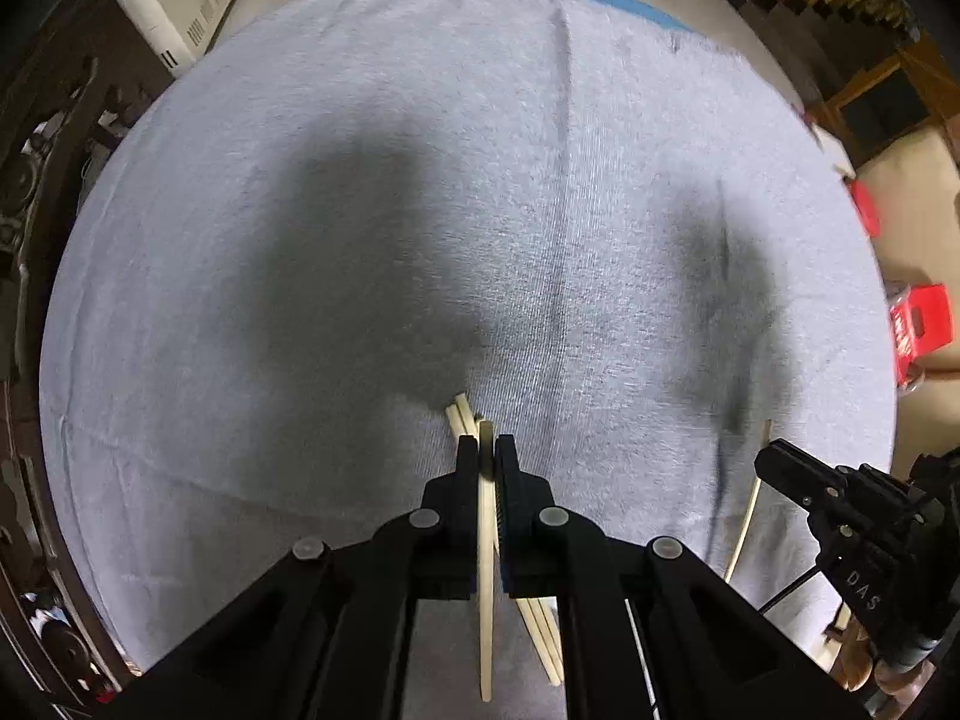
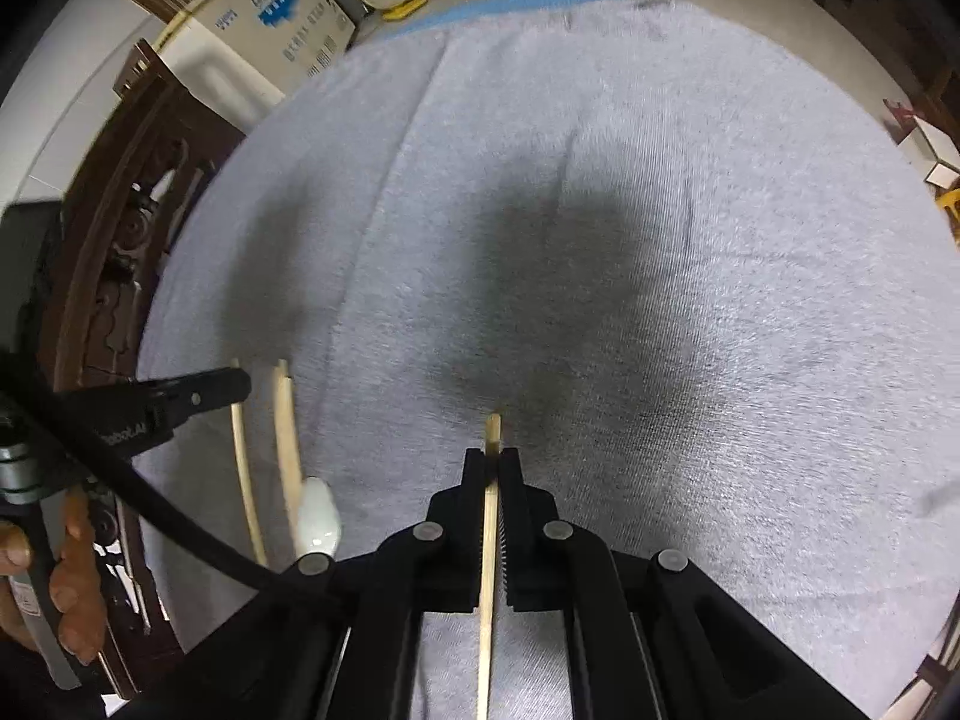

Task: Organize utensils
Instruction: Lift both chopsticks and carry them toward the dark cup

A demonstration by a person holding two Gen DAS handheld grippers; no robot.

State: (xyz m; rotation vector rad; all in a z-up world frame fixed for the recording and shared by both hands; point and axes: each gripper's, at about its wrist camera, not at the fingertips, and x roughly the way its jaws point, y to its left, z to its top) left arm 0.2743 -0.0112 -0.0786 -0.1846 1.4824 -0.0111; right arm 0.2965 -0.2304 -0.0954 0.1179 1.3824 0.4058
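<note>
Left gripper (image 1: pixel 487 450) clamps one pale, thin wooden chopstick (image 1: pixel 485 600); right gripper (image 2: pixel 493 462) clamps another pale wooden chopstick (image 2: pixel 489 570). Both are pinched near the tip end, above the grey towel-covered table (image 1: pixel 300 240). Sticks look light, stiff and smooth, likely to pivot; gripping nearer mid-length seems steadier. Long axes run along the fingers, tips away from the cameras.

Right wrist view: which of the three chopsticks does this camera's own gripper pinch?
The centre chopstick, in the right gripper; the other two chopsticks are off left.
</note>
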